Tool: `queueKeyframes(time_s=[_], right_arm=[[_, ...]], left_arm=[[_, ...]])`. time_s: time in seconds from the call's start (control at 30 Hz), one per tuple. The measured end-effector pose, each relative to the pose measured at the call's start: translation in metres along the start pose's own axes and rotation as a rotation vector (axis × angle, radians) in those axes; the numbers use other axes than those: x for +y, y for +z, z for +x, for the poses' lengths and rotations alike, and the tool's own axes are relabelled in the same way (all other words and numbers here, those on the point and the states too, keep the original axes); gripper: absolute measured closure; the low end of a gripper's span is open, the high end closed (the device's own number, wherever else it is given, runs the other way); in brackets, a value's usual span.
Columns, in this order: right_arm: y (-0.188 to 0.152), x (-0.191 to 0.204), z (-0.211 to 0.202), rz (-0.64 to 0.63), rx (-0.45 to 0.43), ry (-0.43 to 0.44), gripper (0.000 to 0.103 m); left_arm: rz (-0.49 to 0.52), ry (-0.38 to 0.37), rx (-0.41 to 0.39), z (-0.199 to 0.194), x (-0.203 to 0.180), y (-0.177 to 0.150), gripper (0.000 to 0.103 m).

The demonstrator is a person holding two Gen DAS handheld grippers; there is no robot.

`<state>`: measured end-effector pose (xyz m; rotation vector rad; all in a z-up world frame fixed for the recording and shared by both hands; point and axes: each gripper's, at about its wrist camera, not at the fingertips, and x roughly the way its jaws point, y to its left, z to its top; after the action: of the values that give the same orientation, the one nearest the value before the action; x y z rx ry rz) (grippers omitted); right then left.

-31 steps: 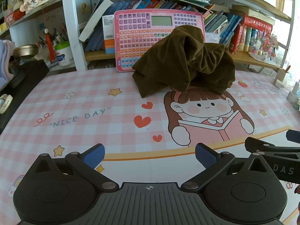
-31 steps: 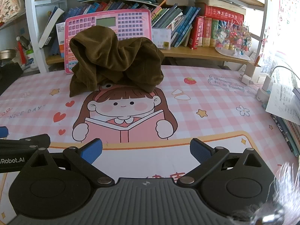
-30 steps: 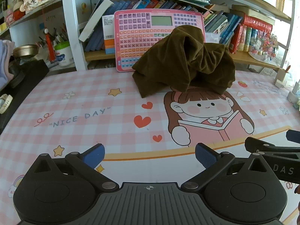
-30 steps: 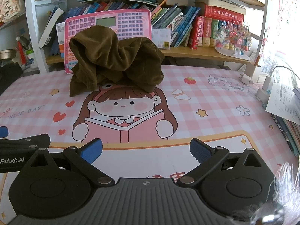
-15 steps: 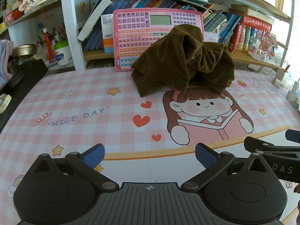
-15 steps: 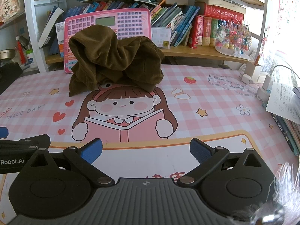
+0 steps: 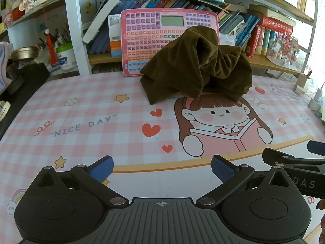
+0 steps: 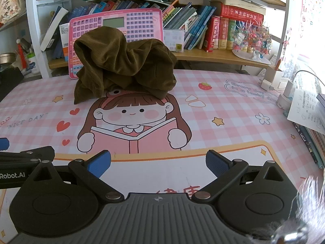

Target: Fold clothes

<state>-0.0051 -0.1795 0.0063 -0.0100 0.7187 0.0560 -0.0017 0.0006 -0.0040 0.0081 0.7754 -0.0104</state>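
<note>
A dark brown garment [image 7: 198, 67] lies crumpled in a heap at the far side of the pink cartoon table mat [image 7: 101, 109], against a pink toy keyboard. The same brown garment [image 8: 124, 65] shows in the right wrist view, above the cartoon girl's head. My left gripper [image 7: 161, 167] is open near the table's front edge, well short of the cloth, with nothing between its blue pads. My right gripper [image 8: 158, 162] is open too, beside it on the right, also holding nothing. Part of the right gripper [image 7: 292, 162] shows at the left view's right edge.
A pink toy keyboard [image 7: 154, 32] leans on the bookshelf [image 8: 203, 55] behind the garment. Books fill the shelf. Chargers and a cable [image 8: 284, 85], papers and books [image 8: 308, 111] crowd the table's right edge. A black object [image 7: 24, 85] sits at the left.
Both grippers have crept very slightly forward toward the garment; both stay open. The garment has not moved.
</note>
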Motion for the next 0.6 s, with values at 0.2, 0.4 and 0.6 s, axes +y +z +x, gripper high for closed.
queueKeyframes(time_s=[0.2,0.4,0.6], right_arm=[[-0.0003,0.0002,-0.0003,-0.001,0.000,-0.001,0.002],[-0.0004,-0.0001,-0.0008,-0.001,0.002,-0.006,0.002],[0.0004,0.0014,0.0004,-0.004,0.006,-0.009,0.002]], left_arm=[[-0.001,-0.001,0.003,-0.0002,0.0003,0.0000,0.000],[-0.002,-0.003,0.008,0.0009,0.0005,0.0001,0.000],[-0.003,-0.001,0.015,0.0023,0.0012,0.0001,0.000]])
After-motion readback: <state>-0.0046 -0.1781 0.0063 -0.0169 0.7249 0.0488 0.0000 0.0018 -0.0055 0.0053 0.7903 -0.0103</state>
